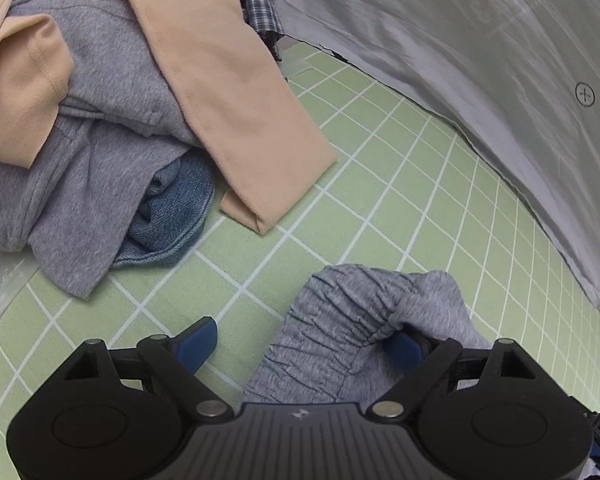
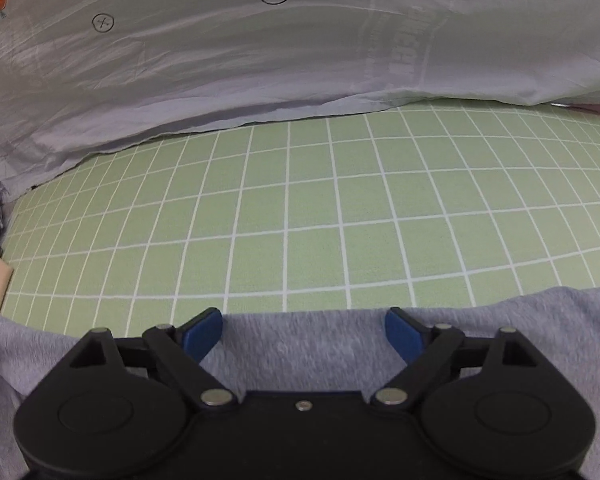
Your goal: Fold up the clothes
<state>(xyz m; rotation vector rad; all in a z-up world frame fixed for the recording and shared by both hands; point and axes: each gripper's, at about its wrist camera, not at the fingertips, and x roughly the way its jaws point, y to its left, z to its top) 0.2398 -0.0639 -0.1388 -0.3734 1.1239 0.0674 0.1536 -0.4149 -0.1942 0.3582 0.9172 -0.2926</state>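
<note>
Both claws gape: left claw point(image 1: 305, 344) around the grey garment's point(image 1: 352, 320) gathered waistband, right claw point(image 2: 304, 334) above its flat hem. Soft, floppy; pinch the band.

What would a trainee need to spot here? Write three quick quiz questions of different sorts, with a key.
1. True or false: the left gripper has its jaws shut on the grey garment.
2. Multiple choice: which piece lies on top of the clothes pile? A) blue denim B) peach garment C) plaid shirt
3. Fill in: the right gripper hovers over grey fabric on a green ____ sheet.

Key: 1 false, the jaws are open, with the gathered cloth draped over one finger; 2 B; 3 checked.
</note>
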